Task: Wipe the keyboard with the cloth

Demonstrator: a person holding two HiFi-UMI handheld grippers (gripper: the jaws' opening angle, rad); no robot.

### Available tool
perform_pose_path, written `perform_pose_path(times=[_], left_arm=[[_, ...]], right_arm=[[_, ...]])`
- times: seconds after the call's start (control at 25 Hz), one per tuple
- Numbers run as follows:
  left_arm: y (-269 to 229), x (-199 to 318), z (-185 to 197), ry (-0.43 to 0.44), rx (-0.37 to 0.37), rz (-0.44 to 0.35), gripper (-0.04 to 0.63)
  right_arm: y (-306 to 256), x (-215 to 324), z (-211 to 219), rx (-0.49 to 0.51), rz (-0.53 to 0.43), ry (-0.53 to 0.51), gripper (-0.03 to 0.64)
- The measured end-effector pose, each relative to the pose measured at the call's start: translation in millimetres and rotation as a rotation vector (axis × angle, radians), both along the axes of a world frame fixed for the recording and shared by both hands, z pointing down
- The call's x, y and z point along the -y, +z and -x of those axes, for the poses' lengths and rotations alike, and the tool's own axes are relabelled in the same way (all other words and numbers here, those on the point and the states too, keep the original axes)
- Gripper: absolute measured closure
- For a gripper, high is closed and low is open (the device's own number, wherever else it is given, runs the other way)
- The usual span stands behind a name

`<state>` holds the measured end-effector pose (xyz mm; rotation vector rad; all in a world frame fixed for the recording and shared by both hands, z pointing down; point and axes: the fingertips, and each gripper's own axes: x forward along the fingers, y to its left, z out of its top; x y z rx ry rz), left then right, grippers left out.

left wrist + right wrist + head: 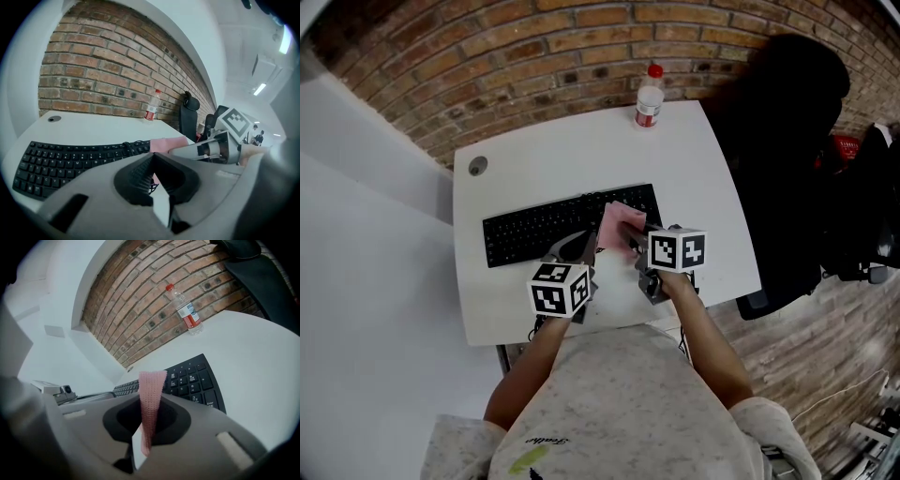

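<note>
At the frame's centre, over the right end of the black keyboard (pixel 539 232), the pink cloth (pixel 619 223) is pinched between the closed jaws of the right hand-held gripper (pixel 632 241). Just left, the left hand-held gripper (pixel 573 247) is held with jaws together, empty. The white tabletop (pixel 572 150) is backed by a brick wall (pixel 534 47); a bottle (pixel 649 97) is stood at its upper edge.

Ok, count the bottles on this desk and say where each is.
1. The bottle stands upright at the desk's far edge near the brick wall, beyond the keyboard's right end. Part of the near desktop is hidden.
</note>
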<state>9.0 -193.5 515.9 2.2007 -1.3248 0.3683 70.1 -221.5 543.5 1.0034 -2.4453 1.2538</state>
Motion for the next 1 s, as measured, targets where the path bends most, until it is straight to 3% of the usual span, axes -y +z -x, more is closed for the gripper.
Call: perform_pose_path(times=[0.56,1.0], left_arm=[[-2,10,-41,-0.001,0.006,-0.012,0.598],[-2,14,-65,0.032,-0.011,-0.016,0.598]], right_arm=[[9,8,-45,-0.002,0.016,0.008,0.592],[12,8,-90,-0.028,0.012,0.088,0.592]])
